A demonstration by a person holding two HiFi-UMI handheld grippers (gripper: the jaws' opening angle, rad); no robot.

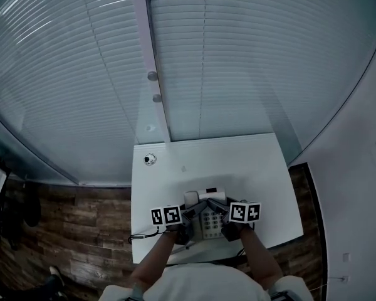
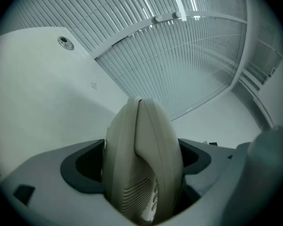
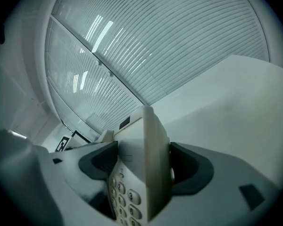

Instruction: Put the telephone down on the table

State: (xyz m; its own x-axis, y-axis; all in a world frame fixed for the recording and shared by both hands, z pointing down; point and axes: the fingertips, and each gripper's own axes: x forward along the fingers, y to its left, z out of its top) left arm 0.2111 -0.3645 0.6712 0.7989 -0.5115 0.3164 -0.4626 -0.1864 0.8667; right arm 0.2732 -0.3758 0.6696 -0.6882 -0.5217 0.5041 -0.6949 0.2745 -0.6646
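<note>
A cream desk telephone (image 1: 207, 215) with a keypad is held between both grippers over the near part of the white table (image 1: 238, 162). My left gripper (image 1: 187, 217) is shut on its handset side; in the left gripper view the handset end (image 2: 144, 164) fills the space between the jaws. My right gripper (image 1: 224, 216) is shut on the keypad side, and the right gripper view shows the number keys (image 3: 125, 197) and the body's edge between the jaws. Whether the telephone touches the tabletop cannot be told.
A small round fitting (image 1: 150, 159) sits at the table's far left corner. A dark cable (image 1: 143, 236) runs off the near left edge. Window blinds (image 1: 238, 55) rise behind the table, wooden floor (image 1: 81, 218) lies to the left, and a white wall (image 1: 357, 187) stands to the right.
</note>
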